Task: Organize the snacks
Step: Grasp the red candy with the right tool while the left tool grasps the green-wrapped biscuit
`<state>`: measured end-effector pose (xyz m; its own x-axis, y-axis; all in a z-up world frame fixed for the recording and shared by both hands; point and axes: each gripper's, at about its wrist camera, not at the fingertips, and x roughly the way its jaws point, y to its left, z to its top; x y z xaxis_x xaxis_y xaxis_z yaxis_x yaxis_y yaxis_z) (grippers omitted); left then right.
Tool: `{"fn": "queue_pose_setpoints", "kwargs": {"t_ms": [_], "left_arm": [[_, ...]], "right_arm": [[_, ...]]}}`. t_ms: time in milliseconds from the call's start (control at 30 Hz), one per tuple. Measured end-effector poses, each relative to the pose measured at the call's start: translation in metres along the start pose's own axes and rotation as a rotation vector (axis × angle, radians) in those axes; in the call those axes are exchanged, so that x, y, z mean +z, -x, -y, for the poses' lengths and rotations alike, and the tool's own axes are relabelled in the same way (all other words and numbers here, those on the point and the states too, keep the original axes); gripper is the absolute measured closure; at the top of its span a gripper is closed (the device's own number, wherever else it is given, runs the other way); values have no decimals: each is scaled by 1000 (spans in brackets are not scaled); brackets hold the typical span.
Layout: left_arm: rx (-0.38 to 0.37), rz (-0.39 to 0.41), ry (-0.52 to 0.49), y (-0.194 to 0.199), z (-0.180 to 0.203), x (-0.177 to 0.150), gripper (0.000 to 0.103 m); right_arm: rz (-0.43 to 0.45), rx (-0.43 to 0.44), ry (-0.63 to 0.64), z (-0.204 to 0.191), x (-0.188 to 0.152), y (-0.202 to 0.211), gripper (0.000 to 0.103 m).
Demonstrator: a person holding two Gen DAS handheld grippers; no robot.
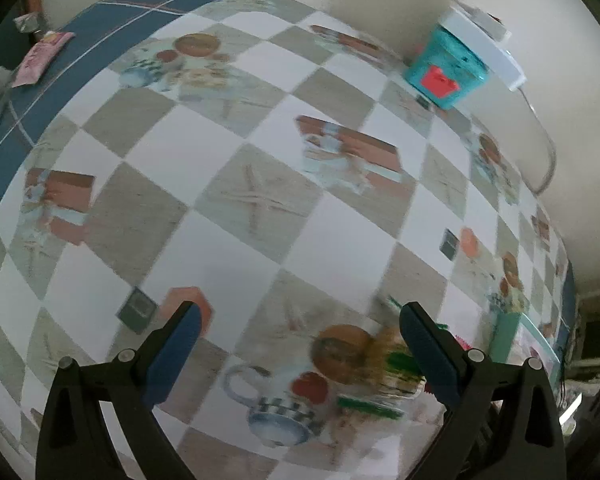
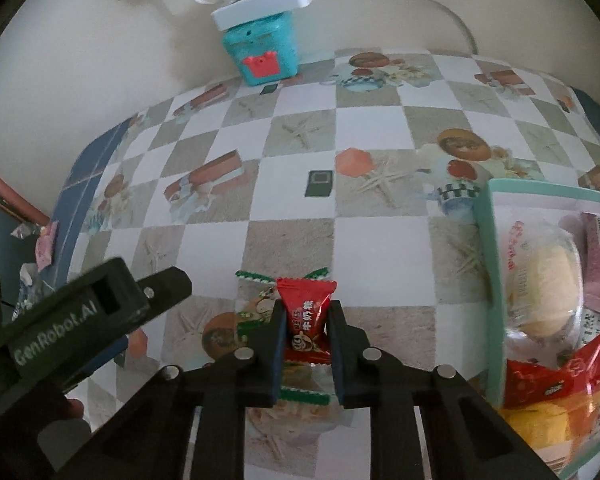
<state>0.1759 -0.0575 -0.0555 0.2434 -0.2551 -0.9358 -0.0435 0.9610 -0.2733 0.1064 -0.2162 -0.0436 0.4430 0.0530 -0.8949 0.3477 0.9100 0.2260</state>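
Observation:
In the right wrist view my right gripper [image 2: 307, 322] is shut on a red candy [image 2: 305, 298], its pads pressing the wrapper's sides just above the checkered tablecloth. Under the candy lies a clear packet with green zigzag edges [image 2: 256, 314]. To the right stands a clear snack box with a teal rim [image 2: 489, 264] that holds a yellow bun, red packets and a pink packet. My left gripper [image 1: 300, 314] hangs open over the cloth with nothing between its fingers. The blurred green packet [image 1: 392, 364] lies by its right finger, and the box's teal rim [image 1: 508, 336] is beyond.
A teal toy box with a white power strip on top [image 2: 264, 56] stands against the back wall. A pink packet [image 1: 40, 58] and crumpled wrappers lie on the blue border at the table's left edge. The left tool's black housing [image 2: 80, 312] fills the lower left of the right wrist view.

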Motion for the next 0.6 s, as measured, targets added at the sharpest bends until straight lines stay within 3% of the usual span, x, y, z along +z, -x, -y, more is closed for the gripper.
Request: {"fn": "queue_pose_setpoints", "kwargs": {"t_ms": [367, 500, 600], "left_arm": [[-61, -41, -179, -9, 57, -21, 4], [-39, -67, -256, -19, 81, -36, 7], [21, -77, -297, -29, 91, -44, 8]], "right_arm": [[108, -35, -152, 71, 22, 53, 83], [124, -38, -191, 90, 25, 65, 83], [134, -38, -207, 101, 27, 72, 83]]}}
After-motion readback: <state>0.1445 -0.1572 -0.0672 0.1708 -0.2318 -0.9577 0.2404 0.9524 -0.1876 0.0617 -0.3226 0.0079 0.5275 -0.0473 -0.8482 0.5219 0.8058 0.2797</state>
